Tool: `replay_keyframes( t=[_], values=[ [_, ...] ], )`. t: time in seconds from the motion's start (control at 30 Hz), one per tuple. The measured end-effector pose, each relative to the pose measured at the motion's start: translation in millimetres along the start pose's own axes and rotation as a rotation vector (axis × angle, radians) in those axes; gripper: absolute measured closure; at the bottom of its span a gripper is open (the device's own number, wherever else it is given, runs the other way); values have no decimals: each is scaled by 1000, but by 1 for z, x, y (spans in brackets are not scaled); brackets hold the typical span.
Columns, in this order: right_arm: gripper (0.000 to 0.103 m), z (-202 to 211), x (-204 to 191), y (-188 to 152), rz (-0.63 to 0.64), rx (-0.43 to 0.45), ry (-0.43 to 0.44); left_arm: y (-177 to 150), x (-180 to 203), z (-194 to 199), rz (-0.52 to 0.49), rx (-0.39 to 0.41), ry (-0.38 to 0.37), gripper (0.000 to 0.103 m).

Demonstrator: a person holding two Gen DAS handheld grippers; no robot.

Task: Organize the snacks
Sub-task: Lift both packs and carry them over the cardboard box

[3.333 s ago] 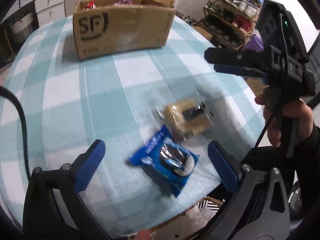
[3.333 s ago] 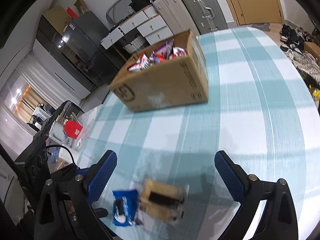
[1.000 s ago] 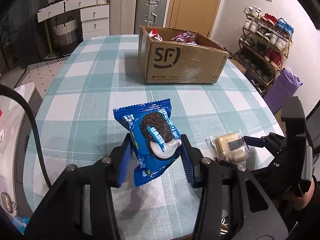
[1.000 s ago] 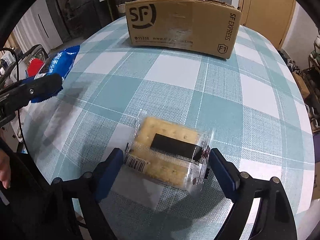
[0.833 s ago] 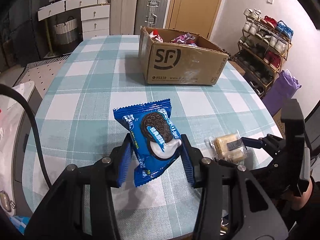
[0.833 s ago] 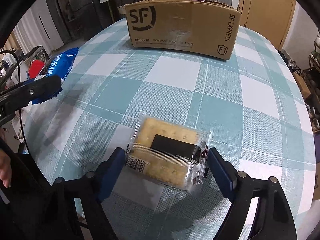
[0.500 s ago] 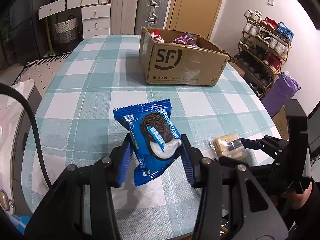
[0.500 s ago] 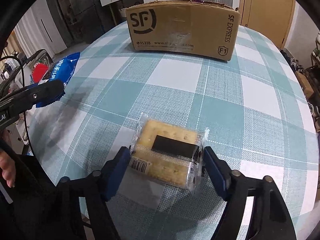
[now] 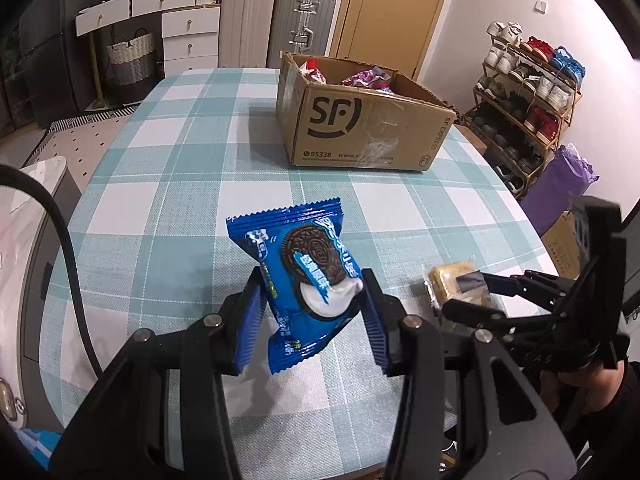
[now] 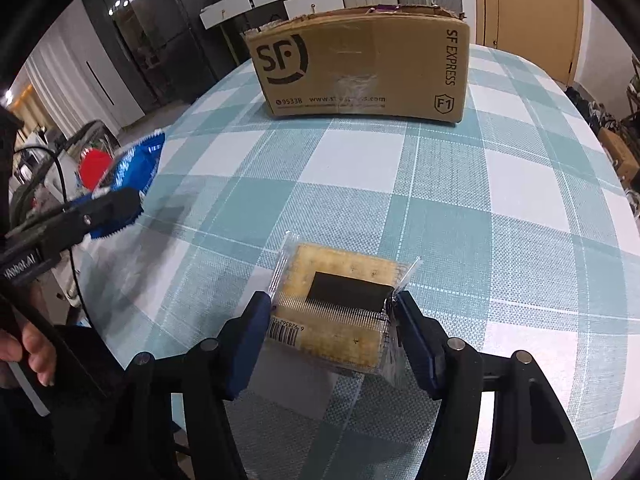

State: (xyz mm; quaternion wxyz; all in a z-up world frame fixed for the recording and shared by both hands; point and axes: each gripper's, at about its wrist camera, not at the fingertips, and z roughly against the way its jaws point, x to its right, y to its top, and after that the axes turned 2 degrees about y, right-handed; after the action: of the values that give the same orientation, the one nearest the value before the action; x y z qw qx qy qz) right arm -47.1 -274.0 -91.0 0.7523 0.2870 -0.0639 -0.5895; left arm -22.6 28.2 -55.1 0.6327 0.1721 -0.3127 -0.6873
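Note:
My left gripper (image 9: 312, 312) is shut on a blue Oreo packet (image 9: 304, 268) and holds it above the checked table (image 9: 180, 184); the packet also shows in the right wrist view (image 10: 132, 172). My right gripper (image 10: 332, 320) is shut on a clear cracker packet (image 10: 340, 304) with a black label, held just above the table near its front edge; it shows in the left wrist view too (image 9: 456, 284). The open SF cardboard box (image 9: 360, 120) with several snacks inside stands at the far side of the table (image 10: 360, 60).
Suitcases (image 9: 300, 16) and white drawers (image 9: 188, 32) stand behind the table. A shoe rack (image 9: 532, 88) and a purple bag (image 9: 556, 184) are to the right. A woven basket (image 9: 132, 60) is on the floor at the left.
My right gripper has closed on the cracker packet and lifted it slightly. My left gripper keeps holding the Oreo packet, almost unmoved.

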Motion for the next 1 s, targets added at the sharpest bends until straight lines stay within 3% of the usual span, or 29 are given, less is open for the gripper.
replay_keyframes(
  t=[0.3,0.53,0.77,1.0],
  values=[
    [39,20,14,10,-100,75,150,5,-3,6,15,13,-37,60],
    [39,47,27,35,-162,161,244,35,-2,12,-2,30,-49,60],
    [39,79,40,81,-191,255,310,93,12,18,-54,43,-68,60],
    [39,95,49,144,-187,286,318,165,27,6,-70,21,-106,60]
  ],
)
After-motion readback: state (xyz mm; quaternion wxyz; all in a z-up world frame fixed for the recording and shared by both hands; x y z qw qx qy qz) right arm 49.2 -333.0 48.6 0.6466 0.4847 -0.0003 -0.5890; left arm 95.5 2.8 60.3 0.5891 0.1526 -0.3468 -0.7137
